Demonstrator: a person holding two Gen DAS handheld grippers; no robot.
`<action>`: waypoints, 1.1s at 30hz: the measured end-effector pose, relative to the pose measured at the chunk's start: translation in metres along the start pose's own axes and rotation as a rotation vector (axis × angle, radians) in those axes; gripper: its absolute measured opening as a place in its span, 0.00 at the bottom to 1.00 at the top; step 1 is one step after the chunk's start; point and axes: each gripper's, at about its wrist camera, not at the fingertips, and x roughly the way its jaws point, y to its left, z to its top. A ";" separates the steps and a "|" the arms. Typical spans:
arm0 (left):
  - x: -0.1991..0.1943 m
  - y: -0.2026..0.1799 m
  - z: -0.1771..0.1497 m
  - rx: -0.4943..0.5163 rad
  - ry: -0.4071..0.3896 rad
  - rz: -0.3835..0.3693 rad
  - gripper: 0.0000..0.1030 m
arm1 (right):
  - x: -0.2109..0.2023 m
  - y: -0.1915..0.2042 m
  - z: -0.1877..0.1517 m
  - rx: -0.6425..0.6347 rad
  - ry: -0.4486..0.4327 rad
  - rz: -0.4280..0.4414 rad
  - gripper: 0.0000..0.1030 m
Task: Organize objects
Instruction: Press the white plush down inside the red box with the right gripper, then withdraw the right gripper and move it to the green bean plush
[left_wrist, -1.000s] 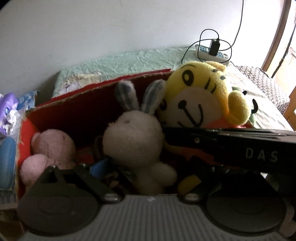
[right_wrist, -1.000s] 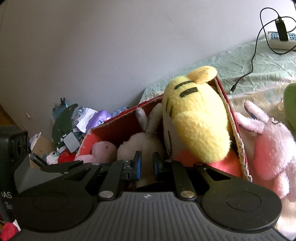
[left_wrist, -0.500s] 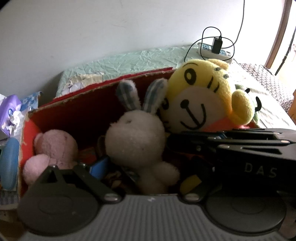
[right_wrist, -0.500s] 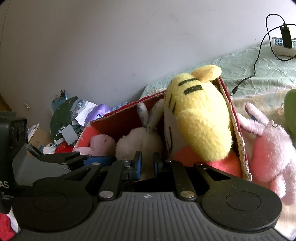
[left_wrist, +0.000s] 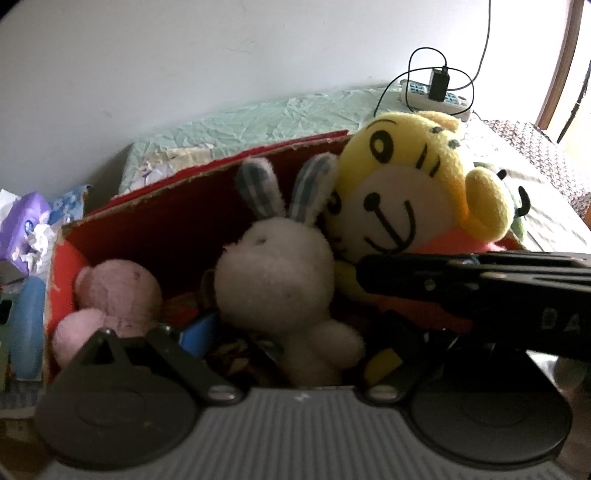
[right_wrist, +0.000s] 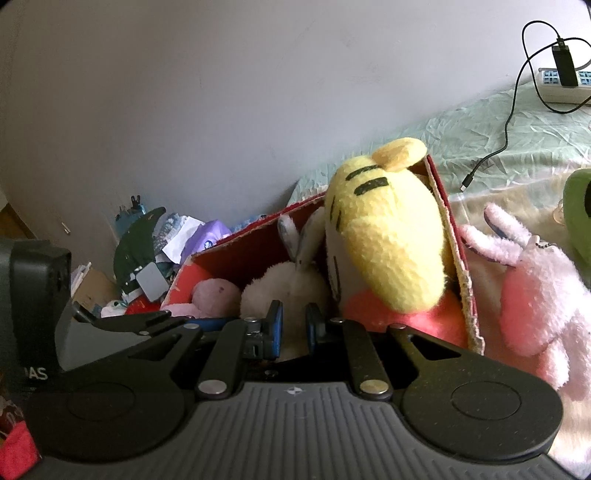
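A red cardboard box (left_wrist: 177, 221) holds a pink bear (left_wrist: 118, 291), a white bunny (left_wrist: 273, 273) and a yellow tiger (left_wrist: 413, 184). My left gripper (left_wrist: 291, 347) is open, its fingers spread to either side of the bunny's body. My right gripper (left_wrist: 364, 273) reaches in from the right, its tip between the bunny's head and the tiger. In the right wrist view the right gripper (right_wrist: 293, 325) has its blue pads nearly together in front of the bunny (right_wrist: 284, 288); I make out nothing pinched. The tiger (right_wrist: 388, 240) leans on the box wall (right_wrist: 454, 251).
A pink rabbit plush (right_wrist: 535, 295) and a green plush (right_wrist: 578, 214) lie on the bed right of the box. A power strip with charger (left_wrist: 436, 92) and cable sit by the wall. Tissue packs and clutter (right_wrist: 177, 240) pile up left of the box.
The right gripper's tip has slid slightly to the right in the left wrist view. The toys and the left gripper stay as they were.
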 end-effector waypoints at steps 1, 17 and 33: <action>0.000 -0.001 0.000 0.000 0.001 0.007 0.91 | -0.002 0.000 0.000 -0.002 -0.003 0.000 0.12; -0.027 -0.009 -0.012 -0.013 -0.034 0.080 0.91 | -0.032 -0.005 -0.009 0.010 -0.057 0.015 0.19; -0.085 -0.035 -0.019 -0.034 -0.137 0.123 0.91 | -0.089 -0.025 -0.019 0.052 -0.134 0.163 0.23</action>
